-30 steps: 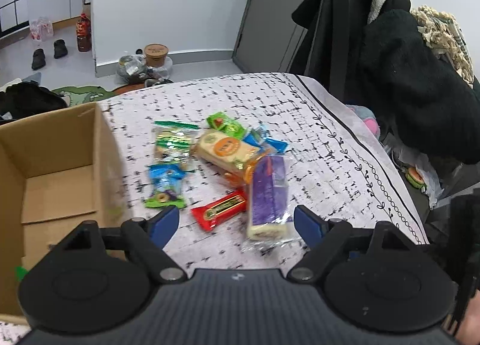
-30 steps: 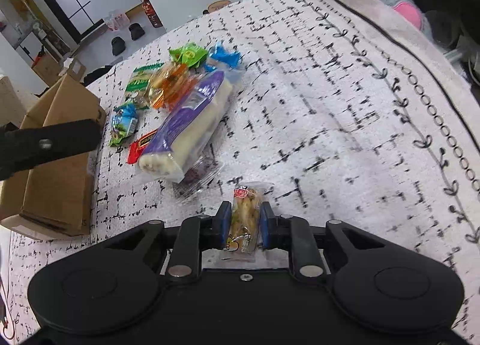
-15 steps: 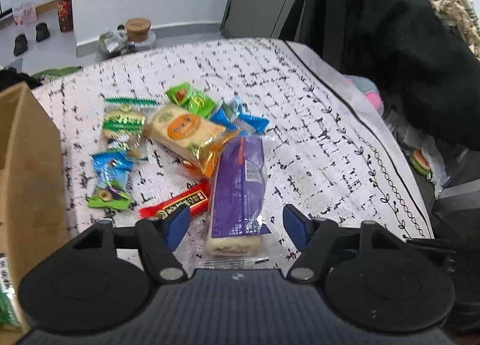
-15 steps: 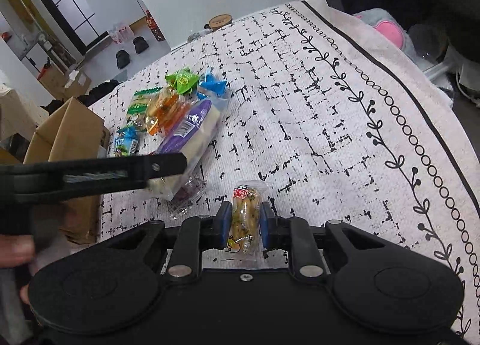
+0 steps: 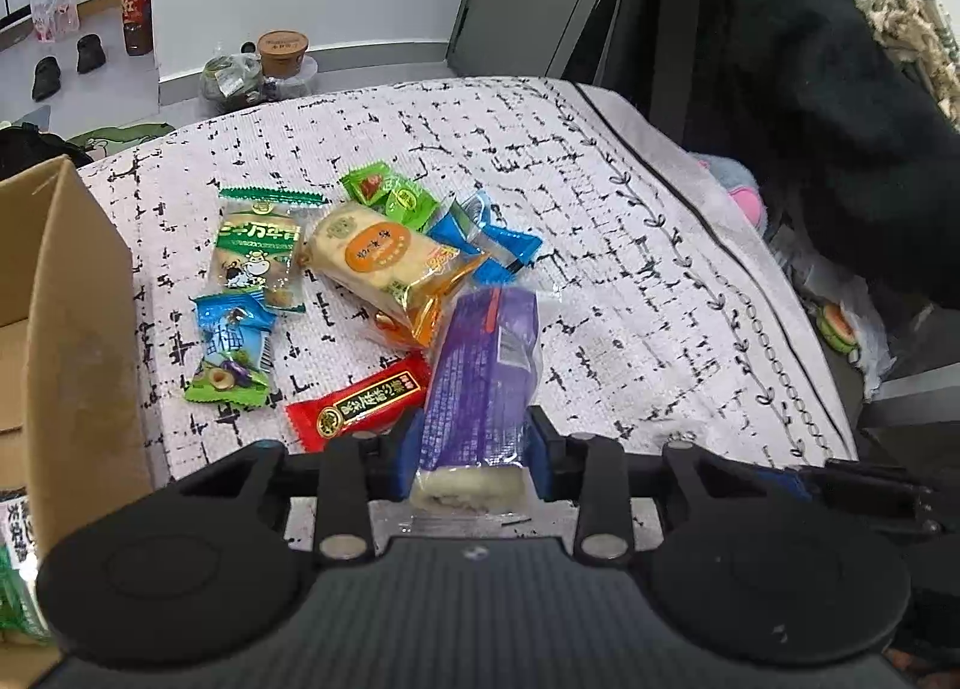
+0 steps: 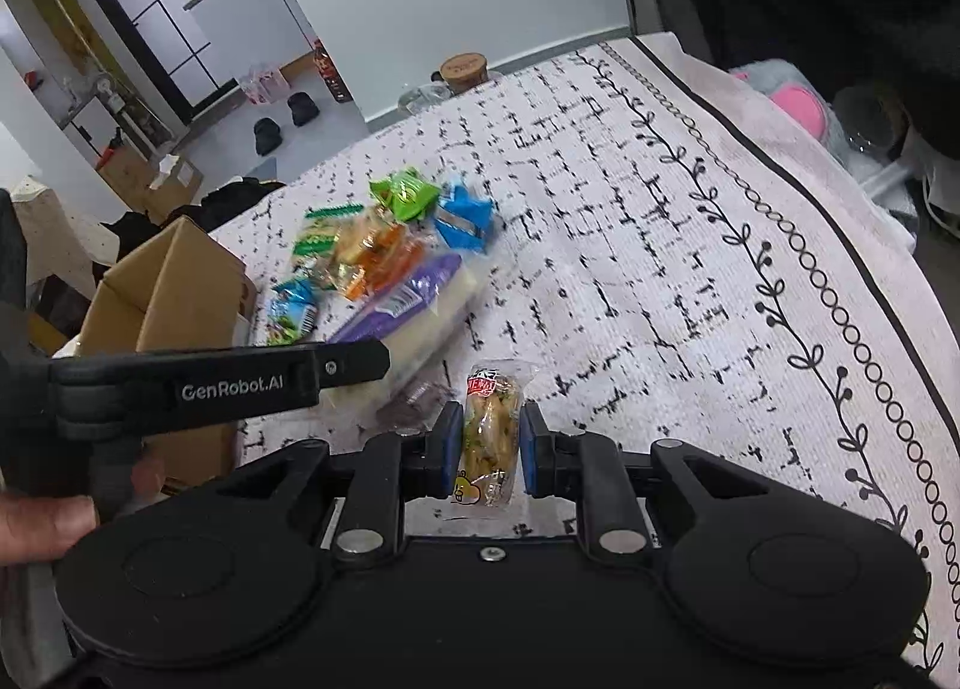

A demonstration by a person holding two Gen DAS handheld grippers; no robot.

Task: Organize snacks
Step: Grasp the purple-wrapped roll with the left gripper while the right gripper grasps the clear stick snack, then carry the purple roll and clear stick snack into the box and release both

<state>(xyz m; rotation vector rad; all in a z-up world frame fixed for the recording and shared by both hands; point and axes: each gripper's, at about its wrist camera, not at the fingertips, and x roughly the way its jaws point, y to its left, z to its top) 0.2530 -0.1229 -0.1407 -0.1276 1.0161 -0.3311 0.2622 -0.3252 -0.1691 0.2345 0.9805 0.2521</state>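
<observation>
Left gripper (image 5: 473, 458) jaws closing on near end of purple-wrapped cake bar (image 5: 480, 383), bar between blue pads, lying on patterned cloth (image 5: 630, 245) beside snack pile. Right gripper (image 6: 487, 452) clamped on small clear snack packet (image 6: 489, 437). Cardboard box (image 5: 72, 329) at left.

I'm seeing the long purple-wrapped cream cake bar (image 5: 480, 383) lying lengthwise on the cloth, its near end sitting between blue pads. The red flat packet (image 5: 360, 401) is touching its left side, the orange-labelled biscuit pack (image 5: 384, 263) overlapping its far end. I'm also seeing a small clear packet of yellowish snack (image 6: 489, 437) standing upright, pinched.
</observation>
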